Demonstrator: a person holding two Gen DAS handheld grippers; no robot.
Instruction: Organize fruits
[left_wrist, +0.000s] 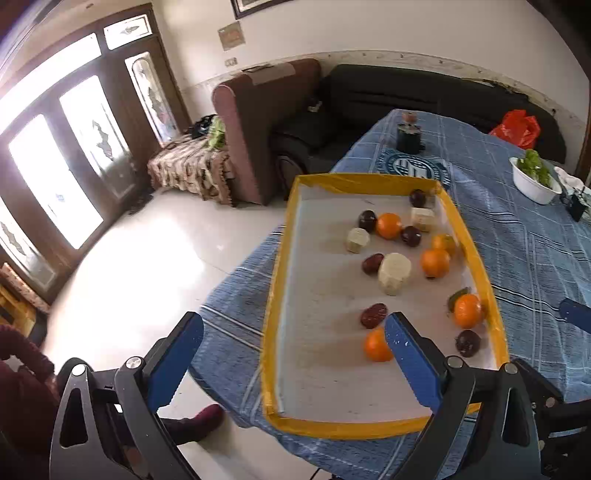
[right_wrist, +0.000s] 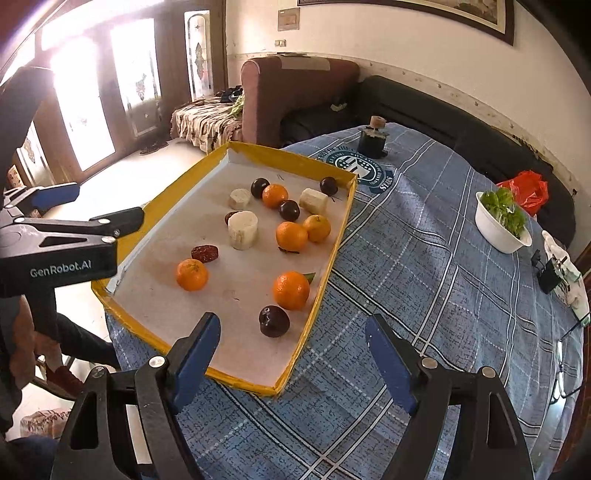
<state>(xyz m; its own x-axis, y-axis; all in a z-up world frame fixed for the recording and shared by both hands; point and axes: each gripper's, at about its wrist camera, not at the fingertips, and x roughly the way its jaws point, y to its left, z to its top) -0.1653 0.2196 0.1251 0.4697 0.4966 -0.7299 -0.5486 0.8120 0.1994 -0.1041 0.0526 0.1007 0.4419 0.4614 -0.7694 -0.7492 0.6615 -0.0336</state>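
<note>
We hold the left gripper (left_wrist: 293, 330) spread wide and empty above the tray's (right_wrist: 334, 254) near end. The right gripper (right_wrist: 291, 332) is spread too, empty, with a plum (right_wrist: 274, 320) at its 12 o'clock. Oranges (right_wrist: 291, 290), plums and pale chunks (right_wrist: 242, 229) lie scattered in the tray on the worktop (right_wrist: 424, 277).

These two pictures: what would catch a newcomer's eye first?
A yellow-rimmed tray on the blue checked tablecloth, scattered with bright oranges, dark plums and pale cut chunks. In front, both blue-padded grippers, left gripper and right gripper, stand open and empty. A white bowl of greens sits far right.
</note>
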